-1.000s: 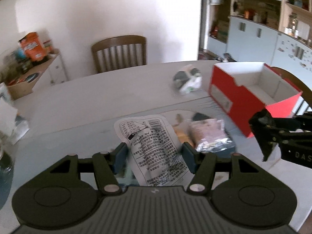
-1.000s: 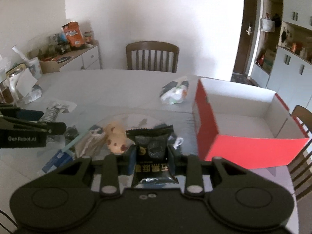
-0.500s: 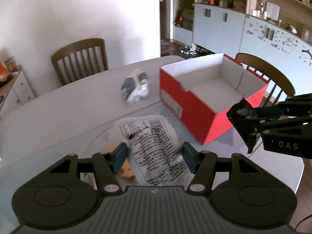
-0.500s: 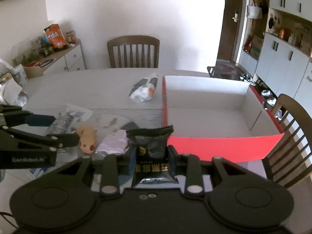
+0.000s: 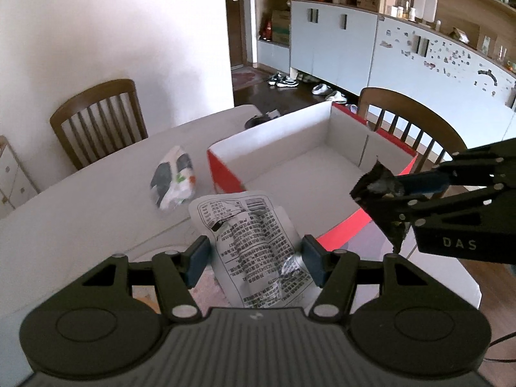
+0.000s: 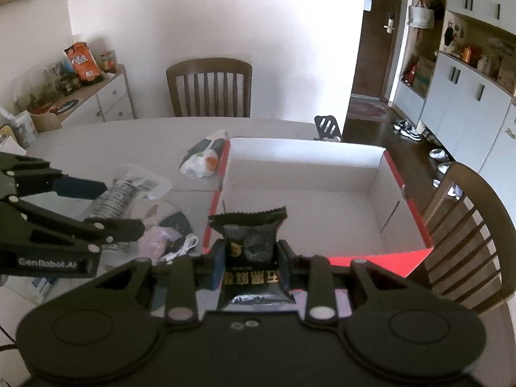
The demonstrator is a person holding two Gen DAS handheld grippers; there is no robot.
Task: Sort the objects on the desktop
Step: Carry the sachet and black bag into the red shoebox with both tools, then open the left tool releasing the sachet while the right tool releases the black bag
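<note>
A pale dining table (image 6: pixel 96 138) carries an open red box (image 6: pixel 322 200), wooden chairs (image 6: pixel 209 87) around it. Since a second ago both grippers have swung from the clutter toward the box. The left gripper (image 5: pixel 254 254) clamps a white printed packet (image 5: pixel 254 245); the right gripper (image 6: pixel 248 258) pinches a black snack packet (image 6: pixel 251 245) at the box's near wall. Items left of the box are partly hidden.

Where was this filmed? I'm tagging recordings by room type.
Most likely a home dining room: a large pale dining table with brown slatted wooden chairs around it, pale blue storage cabinets under cluttered shelves, and shoes on the dark floor by the door.
</note>
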